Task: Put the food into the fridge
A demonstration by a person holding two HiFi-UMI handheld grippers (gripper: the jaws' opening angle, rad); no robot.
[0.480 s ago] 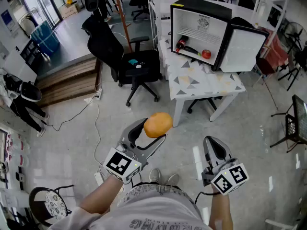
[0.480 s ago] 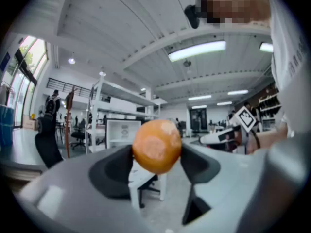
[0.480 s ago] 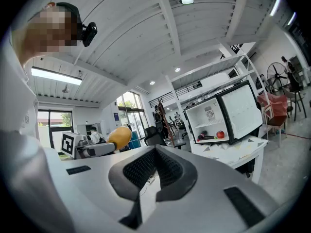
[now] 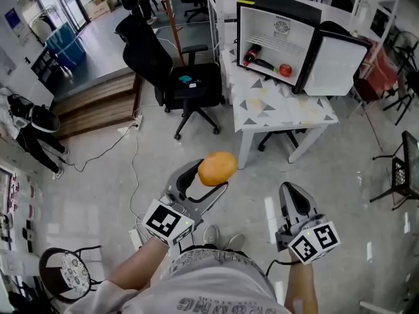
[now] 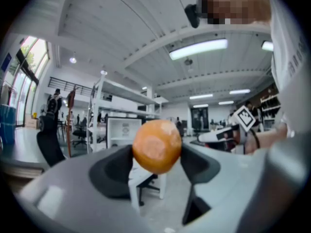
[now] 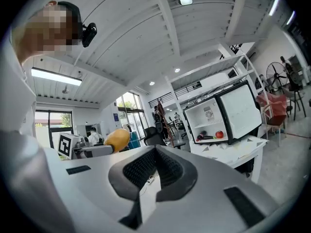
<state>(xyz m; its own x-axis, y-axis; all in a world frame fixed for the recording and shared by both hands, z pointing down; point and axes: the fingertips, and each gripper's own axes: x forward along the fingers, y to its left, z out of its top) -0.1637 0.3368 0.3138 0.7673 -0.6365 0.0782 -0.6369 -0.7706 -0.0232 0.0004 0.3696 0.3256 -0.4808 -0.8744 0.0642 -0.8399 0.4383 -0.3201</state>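
My left gripper [image 4: 211, 175] is shut on an orange round fruit [image 4: 217, 169], held above the floor; in the left gripper view the fruit [image 5: 157, 146] sits pinched between both dark pads. My right gripper [image 4: 292, 193] is shut and holds nothing; its ribbed pads [image 6: 155, 166] meet in the right gripper view. A small black fridge [image 4: 278, 10] stands on a white table [image 4: 288, 113] ahead, its door [image 4: 337, 64] swung open to the right. Inside lie a red tomato [image 4: 285, 70] and a dark eggplant [image 4: 260, 63].
A black office chair [image 4: 173, 77] stands left of the table. A cable [image 4: 131, 169] trails across the floor. A round stool [image 4: 65, 277] is at the lower left, a wooden step [image 4: 98, 103] further back, a dark crate [image 4: 406, 169] at the right edge.
The view has shifted slightly toward the table and fridge. Both grippers hold their pose, and the fruit stays in the left one.
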